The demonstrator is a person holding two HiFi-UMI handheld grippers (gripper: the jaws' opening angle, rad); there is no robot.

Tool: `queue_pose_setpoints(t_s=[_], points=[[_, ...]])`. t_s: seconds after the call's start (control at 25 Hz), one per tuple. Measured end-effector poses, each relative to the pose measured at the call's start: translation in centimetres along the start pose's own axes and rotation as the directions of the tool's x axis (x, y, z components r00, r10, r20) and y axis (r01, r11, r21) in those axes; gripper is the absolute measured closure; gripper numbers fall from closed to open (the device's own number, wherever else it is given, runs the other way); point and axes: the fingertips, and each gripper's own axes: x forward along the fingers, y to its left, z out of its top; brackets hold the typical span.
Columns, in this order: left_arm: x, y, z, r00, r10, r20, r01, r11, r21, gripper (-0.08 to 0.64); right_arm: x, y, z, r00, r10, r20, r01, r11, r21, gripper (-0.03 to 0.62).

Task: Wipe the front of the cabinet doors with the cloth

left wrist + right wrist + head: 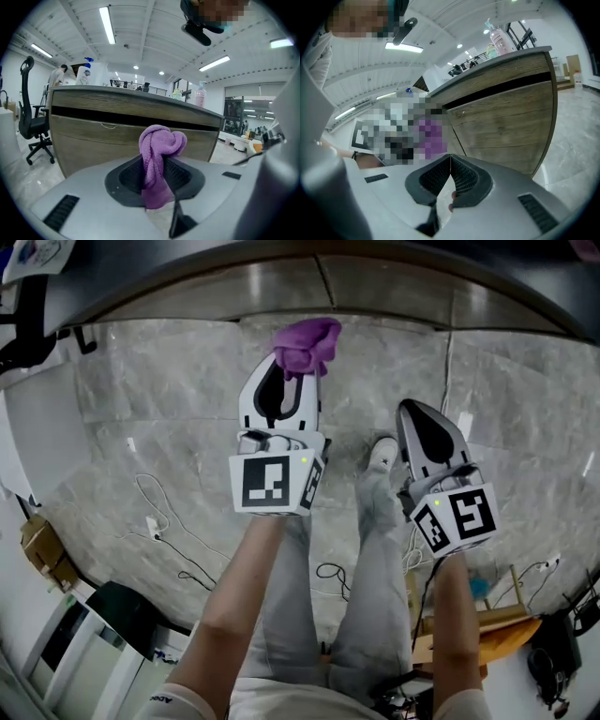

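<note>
My left gripper [289,369] is shut on a purple cloth [307,344], which bunches out past the jaw tips. In the left gripper view the cloth [160,154] stands pinched between the black pads, just short of the wooden cabinet front [108,136] ahead. My right gripper [424,425] is held lower to the right, its jaws shut with nothing between them. In the right gripper view its pads meet at the tips [450,157], and the wooden cabinet doors [506,126] rise to the right.
The counter top [281,282] curves across the far side. The marble floor [141,418] carries loose cables [164,521] at the left. An office chair [33,117] stands left of the cabinet. Bottles [499,40] sit on the counter. The person's legs and shoe [380,460] stand between the grippers.
</note>
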Motion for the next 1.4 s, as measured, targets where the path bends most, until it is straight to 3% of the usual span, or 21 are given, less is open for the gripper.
queue_pose_setpoints(t_s=[0.16, 0.6, 0.8, 1.16, 1.4], points=[[2.1, 0.7, 2.4, 0.997, -0.077, 0.024, 0.078, 0.997, -0.016, 0.456, 1.4, 1.9, 0.4, 0.999, -0.042, 0.015, 0.042, 0.998, 0.042, 0.565], [6.0, 4.2, 4.6, 0.986, -0.155, 0.062, 0.155, 0.988, 0.008, 0.456, 5.7, 3.8, 1.4, 0.996, -0.093, -0.002, 0.093, 0.995, 0.042, 0.565], [5.2, 8.1, 3.8, 0.994, -0.1, 0.045, 0.102, 0.994, -0.039, 0.456, 7.2, 5.0, 1.7, 0.995, -0.098, -0.025, 0.099, 0.995, 0.023, 0.565], [2.5, 18.5, 4.0, 0.999, -0.024, 0.044, 0.023, 0.999, 0.023, 0.456, 12.6, 10.0, 1.7, 0.998, -0.043, -0.051, 0.043, 0.999, -0.011, 0.565], [-0.1, 26.6, 4.1, 0.992, 0.108, 0.063, -0.108, 0.994, 0.004, 0.456, 16.1, 14.5, 1.8, 0.995, 0.034, -0.089, -0.039, 0.997, -0.064, 0.565]])
